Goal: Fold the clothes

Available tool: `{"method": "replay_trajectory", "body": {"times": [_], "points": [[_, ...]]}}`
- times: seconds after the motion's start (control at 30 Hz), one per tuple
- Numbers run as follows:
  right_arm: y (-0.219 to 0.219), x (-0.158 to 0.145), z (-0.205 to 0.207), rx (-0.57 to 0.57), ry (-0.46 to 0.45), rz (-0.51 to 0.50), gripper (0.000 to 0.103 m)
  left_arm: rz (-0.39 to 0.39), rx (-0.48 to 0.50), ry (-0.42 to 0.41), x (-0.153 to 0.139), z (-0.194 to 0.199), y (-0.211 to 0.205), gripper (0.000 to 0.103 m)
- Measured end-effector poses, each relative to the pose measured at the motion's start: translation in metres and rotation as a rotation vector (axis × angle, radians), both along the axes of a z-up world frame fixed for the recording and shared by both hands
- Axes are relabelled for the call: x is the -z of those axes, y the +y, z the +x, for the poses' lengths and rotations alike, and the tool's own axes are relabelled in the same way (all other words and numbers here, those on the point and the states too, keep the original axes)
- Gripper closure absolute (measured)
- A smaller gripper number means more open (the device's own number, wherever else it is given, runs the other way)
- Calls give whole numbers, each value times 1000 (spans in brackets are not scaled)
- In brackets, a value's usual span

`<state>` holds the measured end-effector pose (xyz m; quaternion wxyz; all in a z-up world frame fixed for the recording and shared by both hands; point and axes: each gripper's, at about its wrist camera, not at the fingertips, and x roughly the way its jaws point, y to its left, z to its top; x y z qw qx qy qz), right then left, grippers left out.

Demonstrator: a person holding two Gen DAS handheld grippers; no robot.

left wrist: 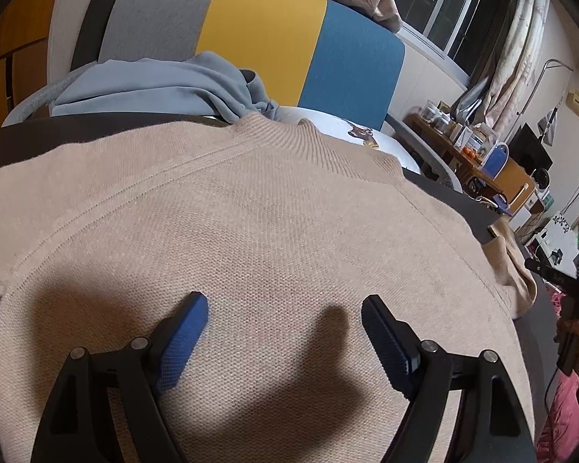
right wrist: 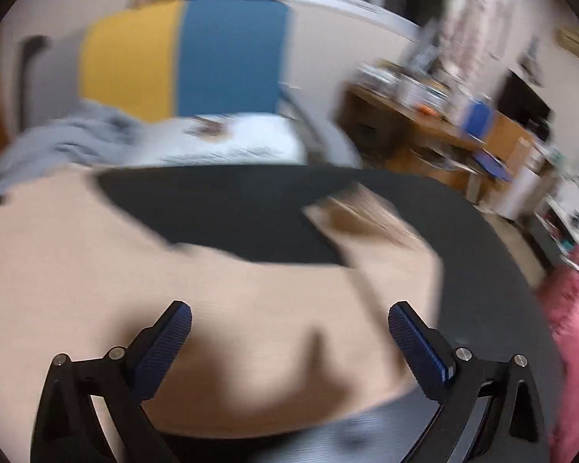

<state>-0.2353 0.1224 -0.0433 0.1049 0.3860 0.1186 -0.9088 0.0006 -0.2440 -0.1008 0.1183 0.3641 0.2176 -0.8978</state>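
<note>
A beige knit sweater [left wrist: 231, 231] lies spread flat on the dark worktop [left wrist: 478, 208], filling most of the left wrist view, with its ribbed collar toward the far edge. The left gripper [left wrist: 284, 306] hangs over the sweater's body, its fingers [left wrist: 185, 332] set wide apart with nothing between them but bare knit and their own shadow. At the right edge of this view the other gripper's black body shows in a hand [left wrist: 577, 328], which the right wrist view cannot show of itself. The right wrist view is smeared by motion blur, yet it shows what the left one barely does: a sleeve [right wrist: 374, 227] of the sweater [right wrist: 96, 270] lying out across the bare worktop [right wrist: 231, 208], well apart from the collar side. The right gripper [right wrist: 290, 314] is over the sweater's near edge, its fingers [right wrist: 417, 335] spread wide and empty. Beyond the worktop both views show a chair back [left wrist: 258, 31] in grey, yellow and blue, with a grey garment [left wrist: 154, 85] heaped before it; only the sharp left view resolves the cluttered wooden desk [left wrist: 482, 154] near the window.
</note>
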Motion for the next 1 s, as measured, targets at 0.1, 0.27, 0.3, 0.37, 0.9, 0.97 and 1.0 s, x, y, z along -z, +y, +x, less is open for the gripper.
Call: {"method": "replay_trajectory", "body": {"times": [0.1, 0.27, 0.3, 0.37, 0.9, 0.97, 1.0], "points": [[40, 13, -35, 90, -48, -76, 0, -10, 0, -7, 0, -2, 1, 20], [42, 20, -84, 108, -56, -94, 0, -25, -1, -18, 0, -4, 4, 20], [35, 25, -95, 106, -67, -76, 0, -25, -1, -19, 0, -4, 4, 20], [32, 31, -108, 104, -93, -58, 0, -28, -1, -22, 0, -5, 4, 20], [53, 13, -122, 134, -182, -290, 91, -15, 2, -10, 1, -5, 3, 19], [46, -4, -103, 89, -154, -371, 91, -11, 2, -7, 1, -4, 2, 19], [43, -13, -94, 65, -140, -411, 91, -9, 2, -5, 1, -4, 2, 19]]}}
